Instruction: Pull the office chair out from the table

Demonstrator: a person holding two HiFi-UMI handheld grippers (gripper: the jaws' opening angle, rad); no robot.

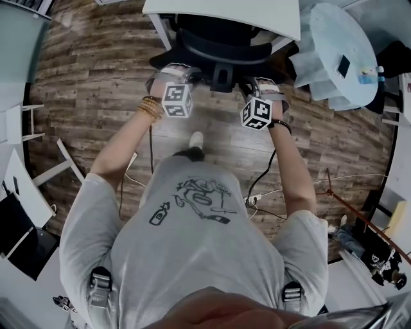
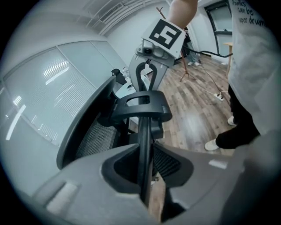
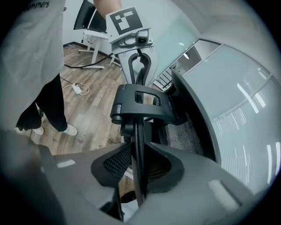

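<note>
Left gripper view showed the left tool (image 2: 145, 172) clenched on the thin black back frame of the office chair (image 2: 141, 107), the right tool (image 3: 138, 176) gripping alongside; the chair stood tucked under the desk (image 1: 221, 11). An even, straight backward pull from both looked the surest course.

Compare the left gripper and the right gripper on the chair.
The left gripper clamps the chair's top rim left of the centre bracket; the right gripper clamps it right of that bracket. The wrist behind the left gripper wears beaded bracelets; the one behind the right gripper, a dark band. Both are shut on the same rim.
</note>
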